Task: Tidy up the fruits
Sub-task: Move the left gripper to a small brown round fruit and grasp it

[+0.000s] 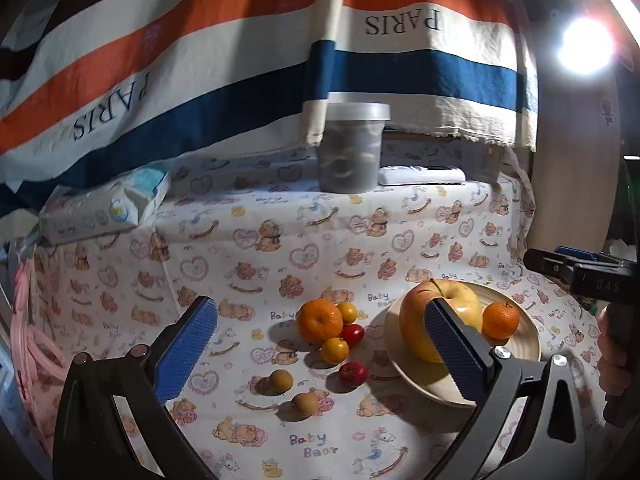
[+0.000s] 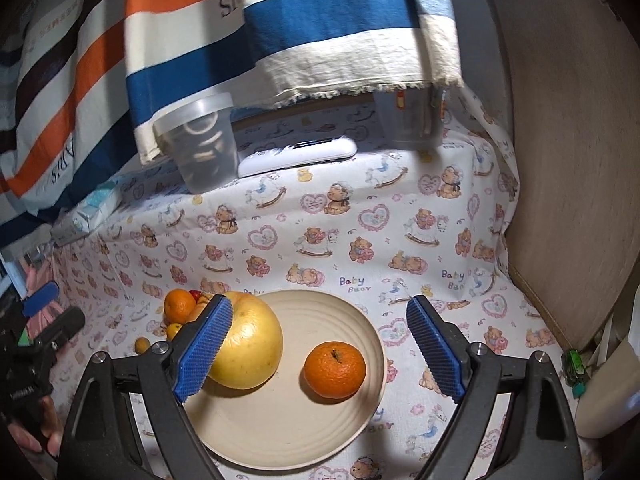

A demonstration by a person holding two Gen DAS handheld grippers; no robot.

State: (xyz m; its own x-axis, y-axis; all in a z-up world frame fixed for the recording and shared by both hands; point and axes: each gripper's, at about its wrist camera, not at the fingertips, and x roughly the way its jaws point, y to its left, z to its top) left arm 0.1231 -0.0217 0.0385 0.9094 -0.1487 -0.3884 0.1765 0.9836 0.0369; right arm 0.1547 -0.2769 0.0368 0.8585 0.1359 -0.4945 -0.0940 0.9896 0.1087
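A beige plate [image 1: 524,346] [image 2: 288,420] sits on the bear-print cloth and holds a big yellow apple [image 1: 460,300] [image 2: 252,344] and a mandarin [image 1: 500,320] [image 2: 335,369]. Left of the plate lie an orange [image 1: 319,320] [image 2: 180,304], two small yellow fruits [image 1: 334,350], two red ones [image 1: 353,373] and two brown ones [image 1: 281,380]. My left gripper [image 1: 320,352] is open above this cluster, nothing between its pads. My right gripper [image 2: 320,348] is open over the plate. The mandarin lies between its fingers, untouched.
On a raised ledge behind stand a lidded clear container [image 1: 354,148], a white remote [image 1: 422,175] and a wipes pack [image 1: 104,208]. A striped PARIS cloth [image 1: 240,40] hangs above. A bright lamp [image 1: 586,46] glares at right. A brown panel [image 2: 580,160] borders the right side.
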